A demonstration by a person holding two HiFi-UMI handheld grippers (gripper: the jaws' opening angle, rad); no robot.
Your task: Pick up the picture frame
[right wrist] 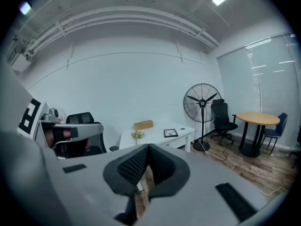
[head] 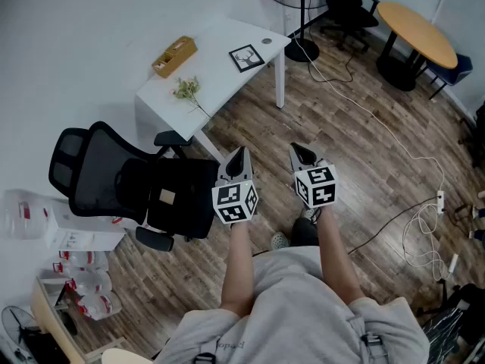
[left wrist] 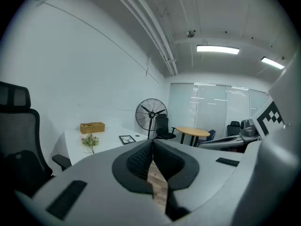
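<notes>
Head view: the frame (head: 246, 58) lies flat at the desk's (head: 220, 82) far end. The left gripper (head: 240, 152) and right gripper (head: 295, 149) hang well short of the desk.

Left gripper view: jaws pressed together, holding nothing.

Right gripper view: jaws likewise closed and empty; the frame (right wrist: 170, 133) sits near the desk's edge.

Reaching it with the jaws closed would likely shove the frame off the desk instead of gripping it.

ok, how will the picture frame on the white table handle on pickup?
The picture frame seems to lie flat on the white table, so it may slide when nudged. It looks thin and rigid, probably light. It sits near the table's end; a push might send it off.
</notes>
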